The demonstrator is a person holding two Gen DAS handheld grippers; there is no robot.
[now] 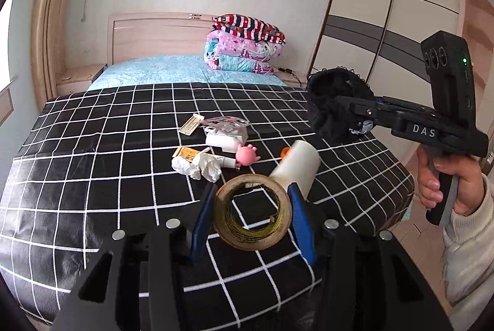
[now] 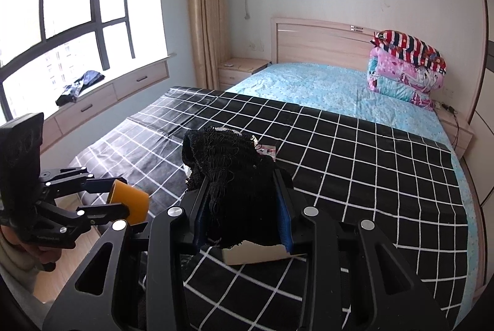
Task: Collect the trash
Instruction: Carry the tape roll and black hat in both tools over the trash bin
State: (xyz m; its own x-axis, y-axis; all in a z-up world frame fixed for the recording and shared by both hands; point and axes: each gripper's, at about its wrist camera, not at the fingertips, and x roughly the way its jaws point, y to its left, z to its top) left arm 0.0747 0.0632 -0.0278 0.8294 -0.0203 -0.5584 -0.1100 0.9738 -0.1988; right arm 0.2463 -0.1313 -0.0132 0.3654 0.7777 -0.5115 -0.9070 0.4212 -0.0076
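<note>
Trash is partly gathered: the left gripper [image 1: 251,215] is clamped around a tape roll [image 1: 252,212], the right gripper [image 2: 244,207] pinches a black mesh wad [image 2: 228,164]; crumpled tissues [image 1: 197,165] and wrappers [image 1: 191,124] remain on the checked bed cover [image 1: 92,176], no bin visible

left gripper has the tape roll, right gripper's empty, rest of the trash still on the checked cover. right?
Not quite. The right gripper is not empty: its jaws are shut on a black mesh bundle, as the right wrist view shows. The rest holds: the left gripper grips the tape roll, and crumpled tissue and other bits lie on the checked cover.
</note>
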